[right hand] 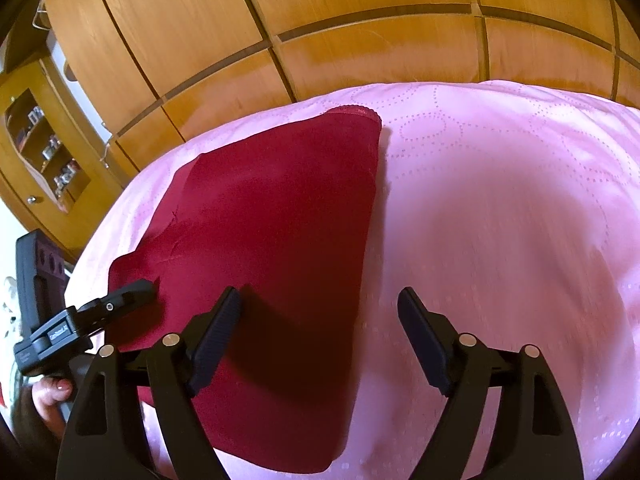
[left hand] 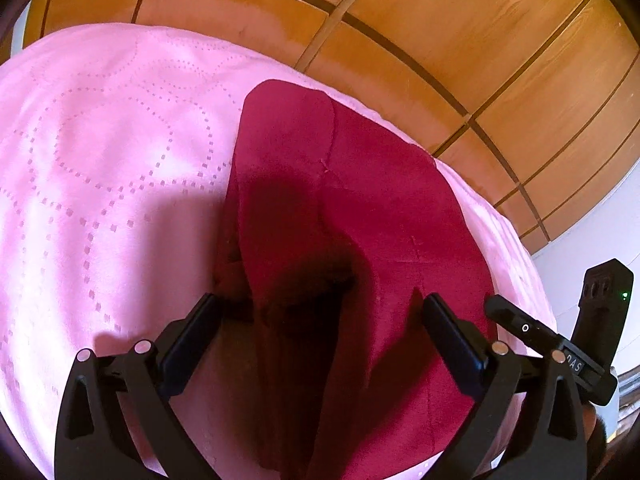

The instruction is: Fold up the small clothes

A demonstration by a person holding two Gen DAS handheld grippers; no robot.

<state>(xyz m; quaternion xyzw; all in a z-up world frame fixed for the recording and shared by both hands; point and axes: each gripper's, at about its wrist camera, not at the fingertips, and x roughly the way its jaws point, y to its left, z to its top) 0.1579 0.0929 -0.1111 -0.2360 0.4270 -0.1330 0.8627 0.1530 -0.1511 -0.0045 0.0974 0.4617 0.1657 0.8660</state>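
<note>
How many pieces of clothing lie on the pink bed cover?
1: a dark red garment lying flat on the pink bed cover, near its edge by the wooden wardrobe. Nothing else shows.

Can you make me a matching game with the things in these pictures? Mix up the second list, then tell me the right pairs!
Things:
1. small garment
2. bedspread
3. wardrobe
4. right gripper

Descriptions:
A. pink with dotted circles
B. black, jaws open
C. dark red, lying on the bed
D. orange-brown wood behind the bed

Pairs: 1-C, 2-A, 3-D, 4-B
</note>
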